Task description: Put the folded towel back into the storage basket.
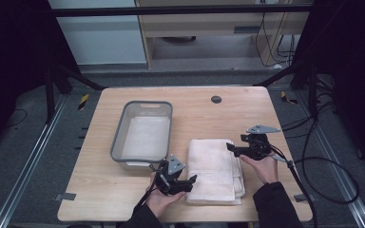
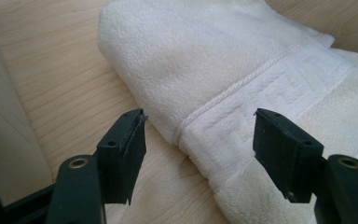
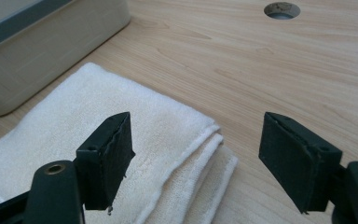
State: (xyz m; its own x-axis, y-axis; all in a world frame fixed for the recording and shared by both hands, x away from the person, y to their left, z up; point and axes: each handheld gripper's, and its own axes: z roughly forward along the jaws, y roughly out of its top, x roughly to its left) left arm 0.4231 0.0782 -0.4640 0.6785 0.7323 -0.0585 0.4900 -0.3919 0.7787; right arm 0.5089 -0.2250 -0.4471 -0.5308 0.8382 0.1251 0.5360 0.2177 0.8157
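A folded white towel (image 1: 214, 171) lies on the wooden table (image 1: 228, 114), near its front edge. My left gripper (image 1: 192, 180) hangs at the towel's near-left edge, pointing right. In the left gripper view the left gripper (image 2: 200, 128) is open, and the towel (image 2: 205, 60) with its woven border lies between and beyond the jaws, untouched by the pads. My right gripper (image 1: 229, 148) is at the towel's far-right corner, pointing left. In the right gripper view the right gripper (image 3: 199, 127) stands open just above the towel's layered corner (image 3: 172, 126).
A grey plastic bin (image 1: 142, 135) with a pale bottom stands left of the towel, close behind the left hand; its wall (image 3: 51, 42) shows in the right gripper view. A round hole (image 1: 216, 99) marks the table's far side. Cables trail off the right edge.
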